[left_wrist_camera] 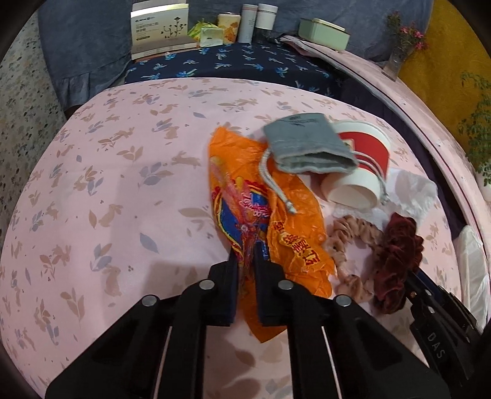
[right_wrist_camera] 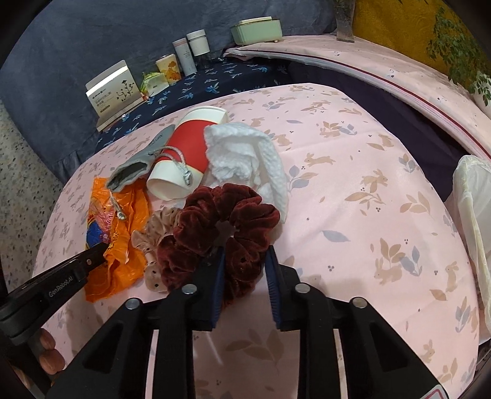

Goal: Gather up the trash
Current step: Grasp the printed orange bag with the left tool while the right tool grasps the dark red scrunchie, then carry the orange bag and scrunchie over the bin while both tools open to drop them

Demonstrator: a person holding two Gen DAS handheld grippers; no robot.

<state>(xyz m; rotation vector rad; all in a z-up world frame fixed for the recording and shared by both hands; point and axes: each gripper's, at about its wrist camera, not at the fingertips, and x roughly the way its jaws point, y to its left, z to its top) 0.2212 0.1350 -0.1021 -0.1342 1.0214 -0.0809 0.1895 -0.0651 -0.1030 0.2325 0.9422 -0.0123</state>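
Note:
An orange plastic wrapper [left_wrist_camera: 276, 221] lies on the pink bed sheet [left_wrist_camera: 122, 184]. My left gripper [left_wrist_camera: 245, 261] is shut on its near end; it also shows in the right wrist view [right_wrist_camera: 101, 248] at the wrapper [right_wrist_camera: 119, 233]. A red and white paper cup [left_wrist_camera: 359, 172] lies on its side, with a grey drawstring pouch [left_wrist_camera: 307, 144] across it and a crumpled white tissue [right_wrist_camera: 245, 153] beside it. My right gripper [right_wrist_camera: 245, 257] is open, its jaws either side of a dark red scrunchie [right_wrist_camera: 221, 221]. A beige scrunchie [right_wrist_camera: 156, 233] lies next to it.
Boxes, cans and a mint tin [right_wrist_camera: 256, 29] stand on the navy cloth [left_wrist_camera: 233, 64] at the back. A white plastic bag [right_wrist_camera: 472, 214] sits at the right edge. A vase with flowers [left_wrist_camera: 402, 46] stands at the far right.

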